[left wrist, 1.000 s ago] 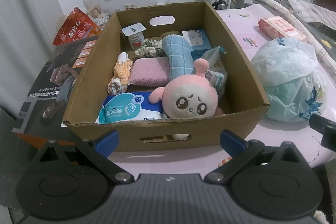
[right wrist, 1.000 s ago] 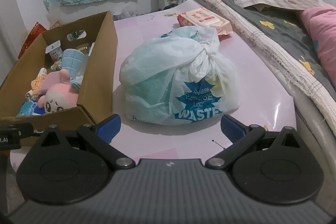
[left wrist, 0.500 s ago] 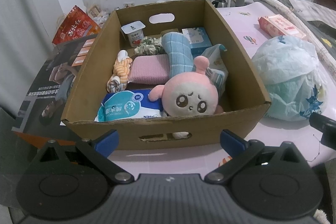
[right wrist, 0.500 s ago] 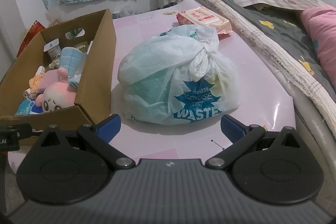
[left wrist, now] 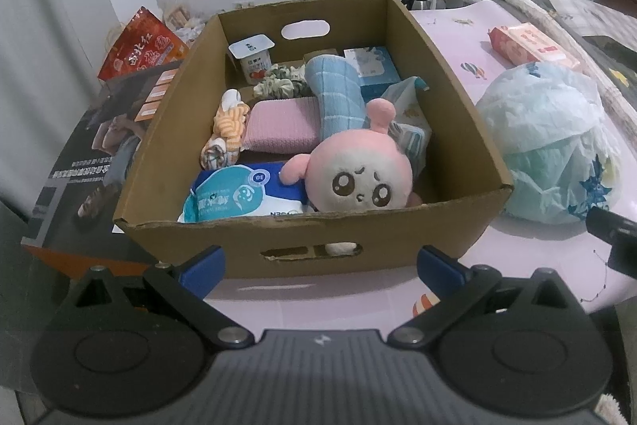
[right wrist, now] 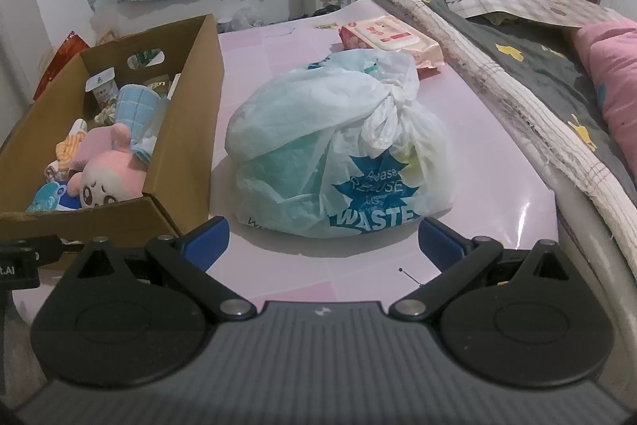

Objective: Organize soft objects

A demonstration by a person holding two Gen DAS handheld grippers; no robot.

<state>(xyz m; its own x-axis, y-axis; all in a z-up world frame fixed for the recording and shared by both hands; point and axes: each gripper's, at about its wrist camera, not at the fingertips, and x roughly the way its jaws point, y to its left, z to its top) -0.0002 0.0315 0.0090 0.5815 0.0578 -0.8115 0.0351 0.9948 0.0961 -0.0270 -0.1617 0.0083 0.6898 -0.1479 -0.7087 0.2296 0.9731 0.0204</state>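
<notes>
Now both my fingers (left wrist: 320,263) (right wrist: 322,239) hang spread and empty, left facing the box (left wrist: 302,226), right facing the tied bag (right wrist: 338,150) to grab next.

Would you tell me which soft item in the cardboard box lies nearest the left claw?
The pink plush toy, against the box's near wall; the pink cloth and blue towel lie farther back.

Pink plush (left wrist: 360,178) (face up) lies inside the cardboard box (left wrist: 458,106).

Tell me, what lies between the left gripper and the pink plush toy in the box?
In the left wrist view, the near wall of the cardboard box stands between the open left gripper and the pink plush toy.
</notes>
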